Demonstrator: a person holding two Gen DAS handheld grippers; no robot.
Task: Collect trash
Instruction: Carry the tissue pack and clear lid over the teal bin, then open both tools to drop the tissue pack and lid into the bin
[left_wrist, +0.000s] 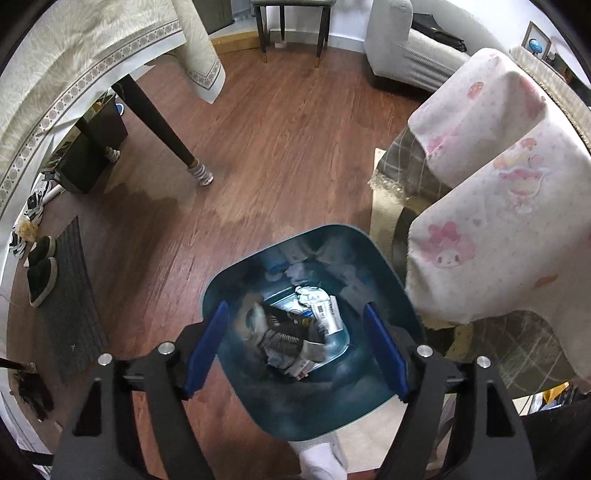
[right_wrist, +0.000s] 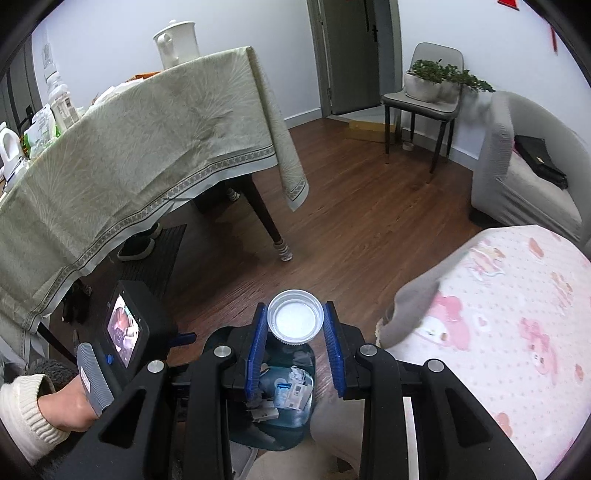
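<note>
A teal trash bin (left_wrist: 332, 406) stands on the wood floor, directly under my left gripper (left_wrist: 296, 305). Its blue pads (left_wrist: 205, 350) are wide apart and touch nothing, so it is open. Inside the bin lies crumpled trash (left_wrist: 321, 314): white printed wrappers and a blurred dark packet (left_wrist: 284, 325). My right gripper (right_wrist: 295, 310) is shut on a round silver lid (right_wrist: 295, 321), gripped by its rim with the hollow side facing the camera. It hangs over the same bin (right_wrist: 273, 432), whose trash (right_wrist: 291, 391) shows below the lid.
A table under a beige cloth (left_wrist: 74, 74) and its dark leg (left_wrist: 162, 129) stand to the left, with shoes (left_wrist: 42, 273) and a mat beside them. A sofa under a pink cartoon blanket (left_wrist: 498, 221) crowds the bin's right side. A sleeved hand (right_wrist: 66, 406) holds the left gripper's handle.
</note>
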